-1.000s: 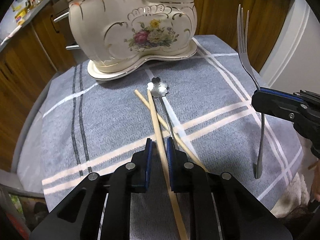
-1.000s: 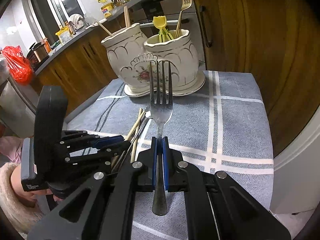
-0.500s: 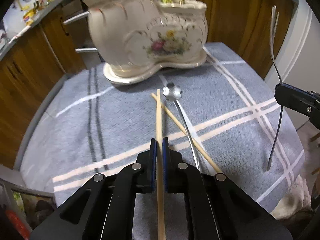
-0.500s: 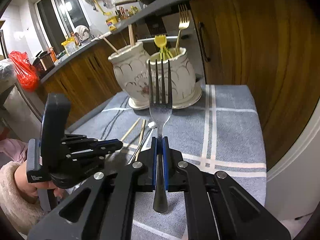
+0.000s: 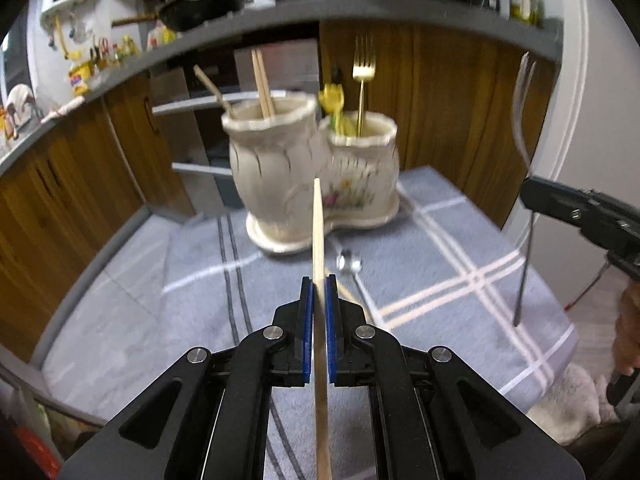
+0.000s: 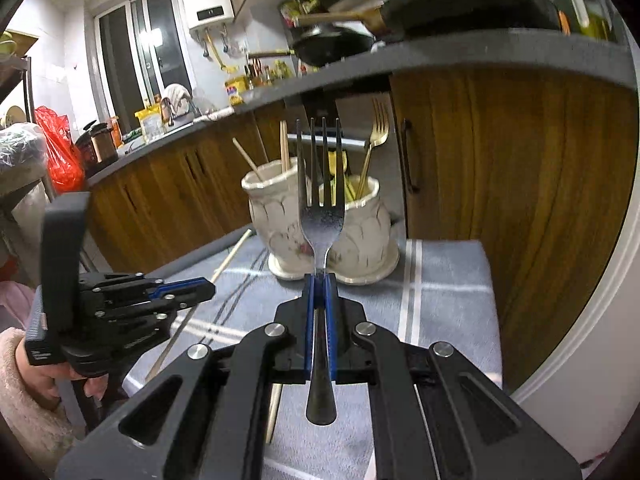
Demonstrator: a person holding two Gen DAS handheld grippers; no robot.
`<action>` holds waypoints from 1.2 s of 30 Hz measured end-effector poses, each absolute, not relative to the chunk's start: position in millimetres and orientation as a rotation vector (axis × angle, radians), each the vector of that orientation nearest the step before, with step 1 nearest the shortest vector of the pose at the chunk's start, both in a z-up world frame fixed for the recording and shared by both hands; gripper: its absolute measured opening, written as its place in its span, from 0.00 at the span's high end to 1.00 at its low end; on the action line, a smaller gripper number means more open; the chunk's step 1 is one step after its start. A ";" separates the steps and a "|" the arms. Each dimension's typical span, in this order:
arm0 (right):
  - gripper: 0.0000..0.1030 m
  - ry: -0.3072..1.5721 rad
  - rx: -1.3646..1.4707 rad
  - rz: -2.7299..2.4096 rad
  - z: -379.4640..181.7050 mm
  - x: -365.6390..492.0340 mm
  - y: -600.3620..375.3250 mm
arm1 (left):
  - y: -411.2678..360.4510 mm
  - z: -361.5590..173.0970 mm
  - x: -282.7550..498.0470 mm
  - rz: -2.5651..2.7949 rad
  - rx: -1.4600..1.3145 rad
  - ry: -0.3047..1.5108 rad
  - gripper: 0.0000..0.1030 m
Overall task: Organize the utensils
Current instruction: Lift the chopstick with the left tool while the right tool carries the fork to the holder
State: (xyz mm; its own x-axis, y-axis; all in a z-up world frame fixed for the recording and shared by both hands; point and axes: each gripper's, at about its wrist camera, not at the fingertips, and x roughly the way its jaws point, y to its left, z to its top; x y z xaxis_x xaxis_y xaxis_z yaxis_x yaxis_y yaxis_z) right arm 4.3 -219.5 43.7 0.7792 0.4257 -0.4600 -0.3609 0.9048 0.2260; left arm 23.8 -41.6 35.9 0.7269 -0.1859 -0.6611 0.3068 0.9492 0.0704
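My left gripper (image 5: 319,285) is shut on a wooden chopstick (image 5: 317,232), held clear above the cloth and pointing at the cream ceramic holder (image 5: 276,172). The holder's left compartment has chopsticks (image 5: 262,80); its right one has a gold fork (image 5: 363,80) and a yellow utensil. A small spoon (image 5: 349,262) and a second chopstick (image 5: 354,302) lie on the cloth. My right gripper (image 6: 320,280) is shut on a silver fork (image 6: 322,220), tines up, in front of the holder (image 6: 360,240). The left gripper (image 6: 206,286) also shows at the left of the right wrist view.
A grey checked cloth (image 5: 440,264) covers the small table, whose edges drop off left and right. Wooden cabinets (image 6: 500,200) and a dark counter with pans stand close behind the holder. A hand in a pink fuzzy sleeve (image 6: 28,396) holds the left gripper.
The left gripper closed on one chopstick and lifted it off the cloth. Both grippers rose and tilted upward, so more of the counter shows. The fork stayed gripped.
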 end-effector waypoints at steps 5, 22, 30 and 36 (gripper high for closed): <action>0.95 0.470 0.121 0.409 53.9 7.9 -219.1 | -39.9 58.3 16.6 -0.309 0.141 0.600 0.94; 0.95 0.321 0.154 0.398 105.3 76.0 -211.4 | 0.0 120.3 74.0 -0.367 -0.099 0.371 0.94; 0.95 0.270 0.195 0.379 117.1 122.9 -202.6 | 7.6 139.0 133.8 -0.322 -0.201 0.258 0.94; 0.95 0.264 0.203 0.345 101.7 146.5 -200.3 | -2.9 131.0 159.3 -0.246 -0.208 0.157 0.94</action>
State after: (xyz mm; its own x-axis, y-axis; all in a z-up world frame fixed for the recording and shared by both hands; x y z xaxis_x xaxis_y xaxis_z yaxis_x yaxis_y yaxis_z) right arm 146.5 -200.3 101.7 0.9074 0.3580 -0.2199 -0.3053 0.9215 0.2401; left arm 159.3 -2.9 131.0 0.9580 -0.2565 -0.1282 0.2242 0.9488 -0.2225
